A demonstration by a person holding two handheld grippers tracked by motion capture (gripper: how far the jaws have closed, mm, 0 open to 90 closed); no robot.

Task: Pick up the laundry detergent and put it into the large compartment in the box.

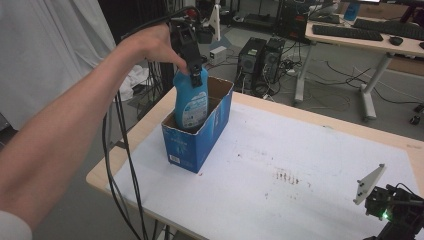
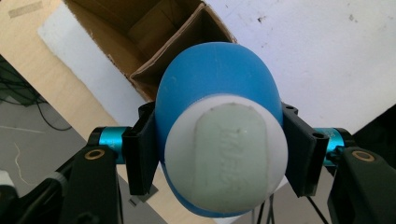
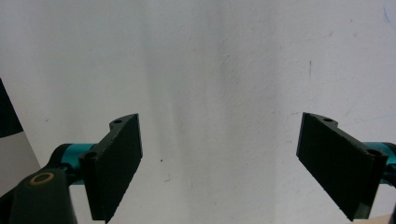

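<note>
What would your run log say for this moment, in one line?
left gripper: shut on blue bottle | bottle: partly in blue box | right gripper: open, idle

one blue bottle (image 1: 190,102), one cardboard box (image 1: 200,140), two grippers

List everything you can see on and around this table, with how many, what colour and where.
Plastic bottle: one, blue with white cap, upright, partly inside box, gripped at the top.
Open cardboard box: one, blue outside and brown inside, table's left side.
Table: one, white cover over wood.
Computer towers: two, black, floor behind table.
Keyboards: two, black, far desk.
Left gripper: black, shut on bottle.
Right gripper: black, open over white cover.
</note>
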